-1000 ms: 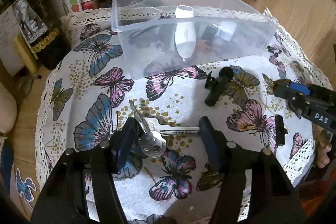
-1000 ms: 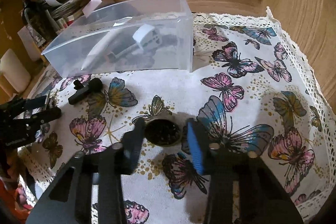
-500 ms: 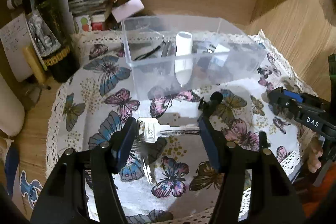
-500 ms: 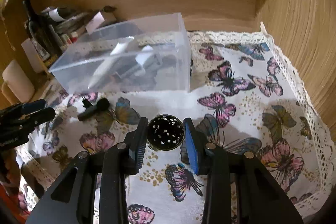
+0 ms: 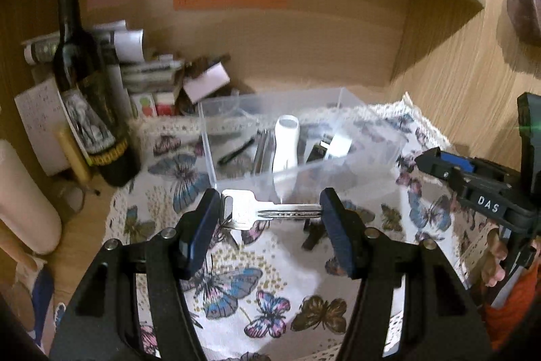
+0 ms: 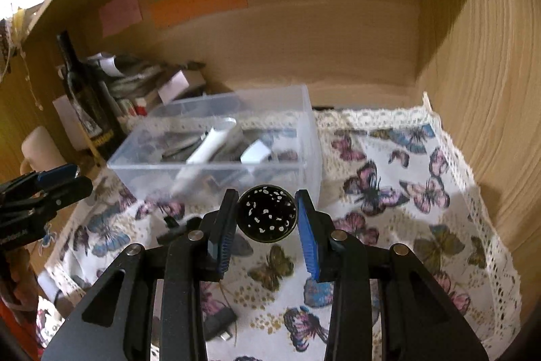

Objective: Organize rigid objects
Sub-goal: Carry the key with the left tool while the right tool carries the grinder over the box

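My left gripper (image 5: 267, 208) is shut on a silver key (image 5: 257, 210), gripped end to end and held above the butterfly cloth (image 5: 270, 276) in front of the clear plastic box (image 5: 209, 154). My right gripper (image 6: 265, 215) is shut on a round black speckled disc (image 6: 266, 218), held in the air near the clear box (image 6: 304, 137). The box holds a white tube (image 5: 285, 144), a white clip and dark items. A small black clip-on microphone (image 6: 175, 230) lies on the cloth, partly hidden behind my fingers.
A dark wine bottle (image 5: 88, 97), stacked papers and small boxes (image 5: 162, 76) stand at the back left. Wooden walls close the back and right (image 6: 480, 63). A small black adapter (image 6: 219, 323) lies on the cloth near the front. A cream cylinder (image 5: 23, 198) is at far left.
Both grippers have lifted up from the cloth and tilted up, the left one with the key, the right one with the speckled disc. The box now looks lower and farther.
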Available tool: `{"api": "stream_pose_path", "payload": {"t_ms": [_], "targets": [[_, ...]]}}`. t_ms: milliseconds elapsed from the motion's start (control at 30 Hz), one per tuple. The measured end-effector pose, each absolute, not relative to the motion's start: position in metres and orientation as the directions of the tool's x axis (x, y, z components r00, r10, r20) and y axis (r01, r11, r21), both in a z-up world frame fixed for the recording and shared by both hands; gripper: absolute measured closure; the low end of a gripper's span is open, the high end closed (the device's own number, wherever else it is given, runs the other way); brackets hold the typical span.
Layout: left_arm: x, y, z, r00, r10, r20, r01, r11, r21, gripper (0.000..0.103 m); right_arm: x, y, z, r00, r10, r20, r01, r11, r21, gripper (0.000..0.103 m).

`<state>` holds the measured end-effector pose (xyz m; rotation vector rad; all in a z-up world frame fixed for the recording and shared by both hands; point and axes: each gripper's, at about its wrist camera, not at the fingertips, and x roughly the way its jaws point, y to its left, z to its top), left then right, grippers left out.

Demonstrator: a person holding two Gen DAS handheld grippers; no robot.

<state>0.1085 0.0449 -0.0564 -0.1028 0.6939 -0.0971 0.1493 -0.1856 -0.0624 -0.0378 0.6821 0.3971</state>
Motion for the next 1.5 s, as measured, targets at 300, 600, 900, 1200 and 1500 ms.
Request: {"api": "stream_pose_path", "payload": {"t_ms": [300,600,900,1200,1500], "targets": [[0.121,0.050,-0.017,0.831,-0.113,-0.545,0.046,0.990,-0.136,0.042,0.160,-0.180,-0.036,0.744,0.369,-0.557,-0.389,0.917,0.088,0.072],[0.148,0.058,-0.003,0.858,-0.088,-0.505,0.012,0.988,-0.152,0.042,0.182,-0.170,-0.020,0.770,0.378,-0.514,-0.397,0.915,0.077,0.072],[0.188,0.065,-0.034,0.806,-0.092,-0.585,-0.015,0.984,-0.175,0.042,0.220,-0.160,-0.052,0.723,0.349,-0.597,-0.375,0.923,0.085,0.071],[0.214,0.069,-0.069,0.739,-0.109,-0.664,-0.028,0.981,-0.192,0.043,0.243,-0.153,-0.080,0.663,0.339,-0.668,-0.372,0.923,0.098,0.071],[0.226,0.058,-0.085,0.684,-0.155,-0.713,0.022,0.981,-0.193,0.067,0.246,-0.146,-0.091,0.642,0.331,-0.692,-0.387,0.919,0.081,0.071]]}}
